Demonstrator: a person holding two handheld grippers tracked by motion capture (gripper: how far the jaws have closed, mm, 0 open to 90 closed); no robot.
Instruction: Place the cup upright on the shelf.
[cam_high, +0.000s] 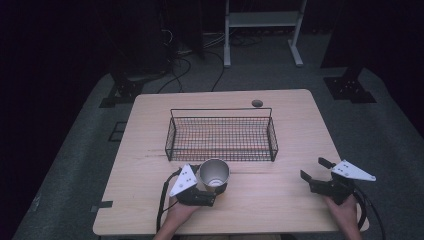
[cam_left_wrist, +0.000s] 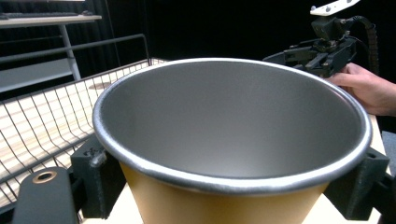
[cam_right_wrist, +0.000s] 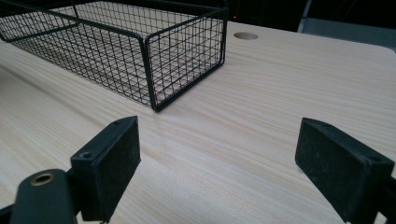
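Steel-lined, tan-walled tapered cup (cam_high: 214, 173) was clamped upright in left gripper (cam_high: 207, 192), pads either side below rolled rim. Cup stood at near table edge; black wire basket (cam_high: 221, 134) lay just beyond, long axis across table. Right gripper (cam_high: 315, 170) was held wide, empty, well apart.

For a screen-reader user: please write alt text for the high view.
A left gripper clamps a metal-lined cup on a wooden table, just before a black wire basket. The right gripper rests open at the right.
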